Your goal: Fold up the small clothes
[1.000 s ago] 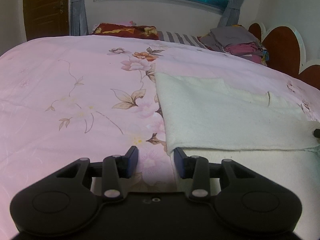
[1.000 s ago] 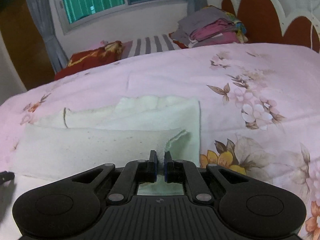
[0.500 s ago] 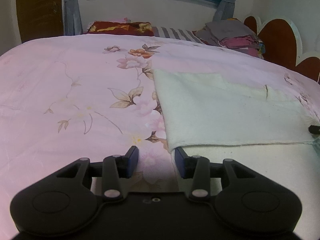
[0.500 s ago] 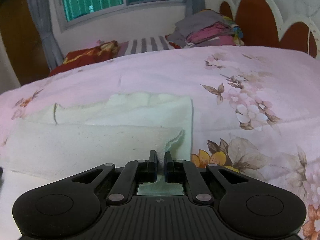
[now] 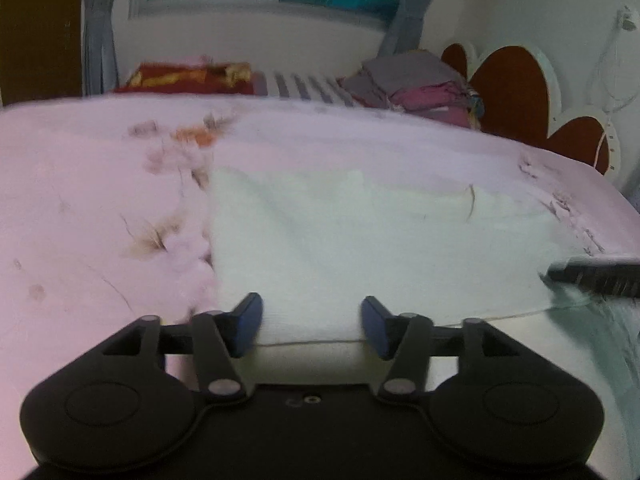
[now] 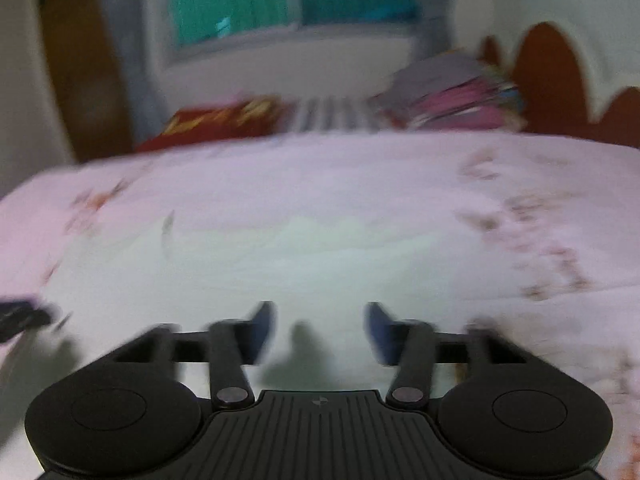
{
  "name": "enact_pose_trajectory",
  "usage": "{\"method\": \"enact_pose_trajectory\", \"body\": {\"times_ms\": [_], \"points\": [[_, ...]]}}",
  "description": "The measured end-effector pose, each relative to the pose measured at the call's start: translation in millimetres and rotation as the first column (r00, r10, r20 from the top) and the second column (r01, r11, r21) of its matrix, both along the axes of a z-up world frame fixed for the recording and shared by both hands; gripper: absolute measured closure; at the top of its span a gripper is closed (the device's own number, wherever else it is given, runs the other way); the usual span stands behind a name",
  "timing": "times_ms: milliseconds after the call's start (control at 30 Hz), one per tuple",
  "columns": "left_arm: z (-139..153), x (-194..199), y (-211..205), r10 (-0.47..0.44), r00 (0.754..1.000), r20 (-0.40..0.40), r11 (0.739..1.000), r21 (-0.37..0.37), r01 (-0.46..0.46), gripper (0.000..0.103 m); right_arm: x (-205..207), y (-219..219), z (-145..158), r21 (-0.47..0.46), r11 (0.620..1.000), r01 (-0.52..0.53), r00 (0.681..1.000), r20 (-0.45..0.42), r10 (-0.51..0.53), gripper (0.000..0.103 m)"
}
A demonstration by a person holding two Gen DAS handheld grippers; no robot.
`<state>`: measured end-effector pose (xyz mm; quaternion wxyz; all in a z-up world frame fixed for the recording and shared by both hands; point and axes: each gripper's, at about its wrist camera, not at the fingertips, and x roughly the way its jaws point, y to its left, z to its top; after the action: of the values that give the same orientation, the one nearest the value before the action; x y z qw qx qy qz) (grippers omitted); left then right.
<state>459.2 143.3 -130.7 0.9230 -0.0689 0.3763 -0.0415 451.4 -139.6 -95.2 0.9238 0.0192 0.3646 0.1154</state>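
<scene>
A cream-white knitted garment (image 5: pixel 360 240) lies folded on the pink floral bedspread (image 5: pixel 92 216). My left gripper (image 5: pixel 312 326) hovers over its near folded edge, jaws opening, with the cloth lying below the gap and the pads apart from it. In the right wrist view the same garment (image 6: pixel 280 264) is blurred. My right gripper (image 6: pixel 320 332) is above it, jaws opening, nothing pinched between them. The right gripper's dark tip (image 5: pixel 596 276) shows at the right edge of the left wrist view, and the left gripper's tip (image 6: pixel 20 316) at the left edge of the right wrist view.
A pile of folded clothes (image 5: pixel 416 88) and a red patterned pillow (image 5: pixel 188 76) sit at the far end of the bed, under a window. A brown scalloped headboard (image 5: pixel 516 92) stands at the right. Bare bedspread spreads left of the garment.
The right gripper let go of the garment's corner and its jaws spread apart. The left jaws widened and moved right, over the garment's folded edge. Both views are now blurred by motion.
</scene>
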Motion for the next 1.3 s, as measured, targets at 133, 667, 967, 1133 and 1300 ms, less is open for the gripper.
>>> {"method": "enact_pose_trajectory", "body": {"times_ms": [133, 667, 967, 1133, 1300], "points": [[10.5, 3.8, 5.0, -0.051, 0.999, 0.006, 0.998, -0.021, 0.051, 0.042, 7.7, -5.2, -16.8, -0.024, 1.0, -0.008, 0.997, -0.077, 0.007, 0.057], [8.3, 84.0, 44.0, -0.06, 0.997, 0.048, 0.987, -0.145, 0.066, 0.04, 70.1, -42.4, -7.3, 0.009, 0.982, 0.188, 0.98, -0.075, -0.186, 0.057], [-8.0, 65.2, -23.4, -0.134, 0.99, 0.042, 0.99, 0.054, 0.131, 0.041, 63.3, 92.0, -19.7, 0.018, 0.99, -0.143, 0.988, -0.06, 0.144, 0.057], [-11.3, 36.1, 24.5, -0.065, 0.997, 0.044, 0.992, 0.115, 0.059, 0.039, 61.8, 28.7, -22.3, -0.083, 0.995, 0.053, 0.998, -0.034, -0.056, 0.057], [16.6, 9.4, 1.5, -0.066, 0.989, 0.136, 0.993, 0.102, 0.052, 0.04, 42.9, -25.1, -9.7, -0.067, 0.988, 0.138, 0.99, 0.002, -0.138, 0.057]]}}
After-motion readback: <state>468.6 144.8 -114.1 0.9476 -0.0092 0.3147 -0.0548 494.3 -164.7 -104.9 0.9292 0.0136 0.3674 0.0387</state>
